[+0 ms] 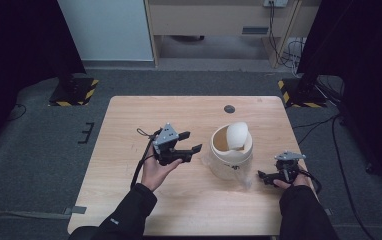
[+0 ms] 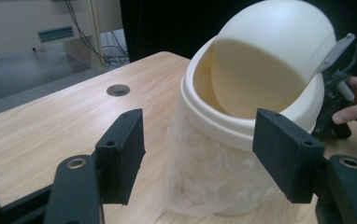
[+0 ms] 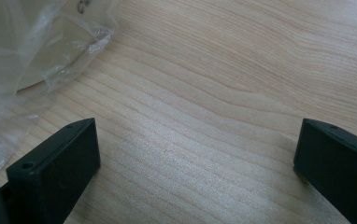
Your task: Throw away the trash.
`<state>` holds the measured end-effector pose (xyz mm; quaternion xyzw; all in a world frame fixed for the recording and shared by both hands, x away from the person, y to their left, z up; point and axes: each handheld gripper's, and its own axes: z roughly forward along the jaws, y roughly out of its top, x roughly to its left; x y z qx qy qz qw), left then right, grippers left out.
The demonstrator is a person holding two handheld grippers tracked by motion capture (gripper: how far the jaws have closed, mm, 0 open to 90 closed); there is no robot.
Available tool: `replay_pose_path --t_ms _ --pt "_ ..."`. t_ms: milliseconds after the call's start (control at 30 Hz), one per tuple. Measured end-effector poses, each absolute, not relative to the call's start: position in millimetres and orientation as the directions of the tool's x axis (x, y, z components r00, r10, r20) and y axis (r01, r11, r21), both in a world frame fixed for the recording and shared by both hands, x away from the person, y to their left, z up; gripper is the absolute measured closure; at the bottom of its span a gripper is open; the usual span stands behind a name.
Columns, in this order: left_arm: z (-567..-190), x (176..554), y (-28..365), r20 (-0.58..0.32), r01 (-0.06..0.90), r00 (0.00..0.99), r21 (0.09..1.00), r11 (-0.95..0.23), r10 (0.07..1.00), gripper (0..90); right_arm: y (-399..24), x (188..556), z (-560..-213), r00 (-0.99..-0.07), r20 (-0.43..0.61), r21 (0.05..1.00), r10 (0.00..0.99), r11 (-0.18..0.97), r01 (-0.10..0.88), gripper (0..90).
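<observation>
High view: left hand-held gripper (image 1: pixel 188 148) sat empty, jaws apart, just left of the bin (image 1: pixel 230 159). Right hand-held gripper (image 1: pixel 265 175) rested wide and empty, right of bin. Liner bag (image 2: pixel 214 179) fitted, swing lid (image 2: pixel 270 51) tilted; looked mostly done.

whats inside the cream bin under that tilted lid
Through the gap left by the tilted swing lid, the cream bin shows a bare cream inner wall. A clear plastic bag wraps its outside. The bottom and any contents are hidden by the lid.

grey carpet floor (image 1: pixel 39 150), black curtains (image 1: pixel 14 40), pale wooden table (image 1: pixel 129 115)
</observation>
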<state>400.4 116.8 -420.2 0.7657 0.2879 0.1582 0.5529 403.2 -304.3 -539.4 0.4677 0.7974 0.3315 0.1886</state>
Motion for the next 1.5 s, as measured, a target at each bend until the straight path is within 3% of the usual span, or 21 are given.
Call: replay_pose_path --t_ms 367,767,1133,1500 --pt "-439 386 141 -0.056 0.297 0.769 0.913 -0.28 0.636 26.1 -304 403 -539 -0.491 0.009 0.705 0.871 0.342 0.621 0.6" --pt "-471 373 180 -0.086 0.398 0.721 0.864 -0.309 0.687 20.9 -304 403 -539 -0.491 0.009 0.705 0.871 0.343 0.621 0.6" --pt "-507 377 230 -0.138 0.593 0.564 0.754 -0.282 0.814 14.8 -304 403 -540 -0.496 0.008 0.706 0.868 0.346 0.617 0.6" --pt "-521 388 256 -0.117 0.671 0.448 0.699 -0.248 0.886 14.2 -304 403 -540 -0.496 0.007 0.707 0.868 0.346 0.617 0.6"
